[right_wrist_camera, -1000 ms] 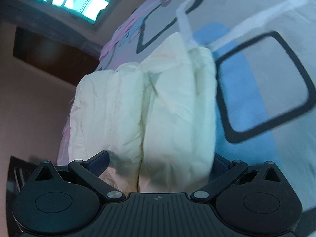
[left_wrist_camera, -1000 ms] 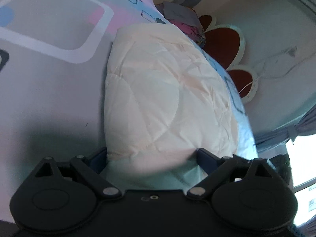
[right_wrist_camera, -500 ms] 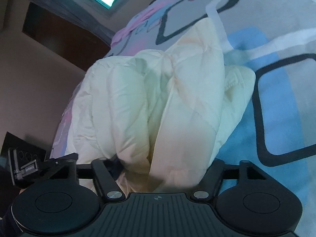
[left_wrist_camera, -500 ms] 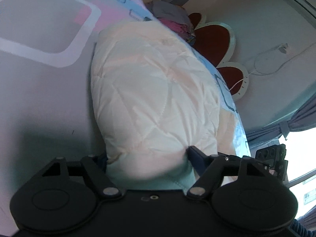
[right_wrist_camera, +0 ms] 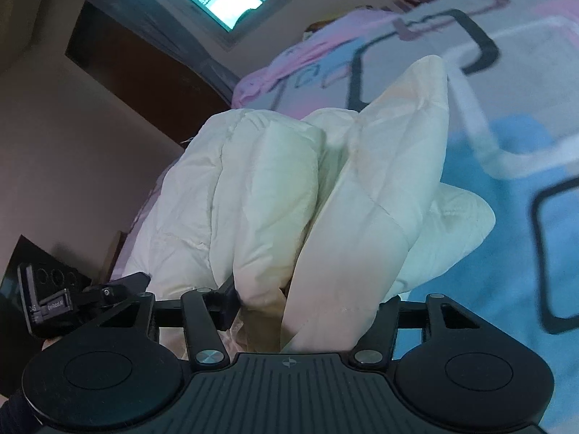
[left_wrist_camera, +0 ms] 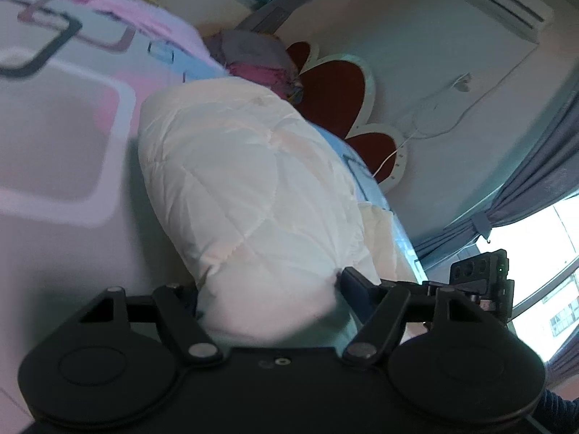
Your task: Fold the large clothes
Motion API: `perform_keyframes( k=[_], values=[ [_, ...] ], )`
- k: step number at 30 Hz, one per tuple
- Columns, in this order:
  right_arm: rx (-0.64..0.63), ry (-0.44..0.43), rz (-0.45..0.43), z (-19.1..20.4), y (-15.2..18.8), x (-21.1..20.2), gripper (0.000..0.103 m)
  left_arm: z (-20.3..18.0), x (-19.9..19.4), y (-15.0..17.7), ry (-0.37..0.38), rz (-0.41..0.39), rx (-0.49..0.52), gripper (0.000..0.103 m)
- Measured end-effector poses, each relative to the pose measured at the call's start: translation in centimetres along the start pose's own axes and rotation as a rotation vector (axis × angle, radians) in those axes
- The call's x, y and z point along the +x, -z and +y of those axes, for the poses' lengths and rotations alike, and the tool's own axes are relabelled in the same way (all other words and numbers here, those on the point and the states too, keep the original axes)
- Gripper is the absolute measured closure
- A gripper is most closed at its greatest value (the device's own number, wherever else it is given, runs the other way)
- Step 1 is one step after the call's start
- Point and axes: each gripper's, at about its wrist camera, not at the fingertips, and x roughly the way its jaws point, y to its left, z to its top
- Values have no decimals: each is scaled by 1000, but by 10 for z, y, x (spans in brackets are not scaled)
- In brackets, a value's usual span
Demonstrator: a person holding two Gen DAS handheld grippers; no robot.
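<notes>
While both grippers, left point(left_wrist_camera: 269, 282) and right point(right_wrist_camera: 307, 298), clamp the bunched cream quilt point(left_wrist_camera: 249, 184) over the bed point(left_wrist_camera: 54, 152), folding appears midway.

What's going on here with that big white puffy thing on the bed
A person holds a two-finger gripper in each hand and is folding a cream quilted garment on a patterned bedsheet. The left gripper and the right gripper each pinch a bunched edge of it, with the rest lying in thick folds on the bed.
</notes>
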Motion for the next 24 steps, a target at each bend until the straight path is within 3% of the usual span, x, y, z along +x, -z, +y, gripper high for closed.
perform_keyframes(
  k=[8,16,18,22,24],
  values=[
    [-82,-21,-14,93,-16,69,47,45,-75,-30,9,-68,30,32],
    [-169,-65,48,187,-7,176,47,122,-169,-34,-34,-143,-27,32],
    [-151,-67,90,194,2,210,47,146,-184,-26,-73,-139,-51,32],
    [-57,2,186,176,32,273,45,188,-183,-6,-296,-48,-92,30],
    [-16,0,168,168,38,274,43,191,-182,2,-287,-63,-106,28]
  ],
)
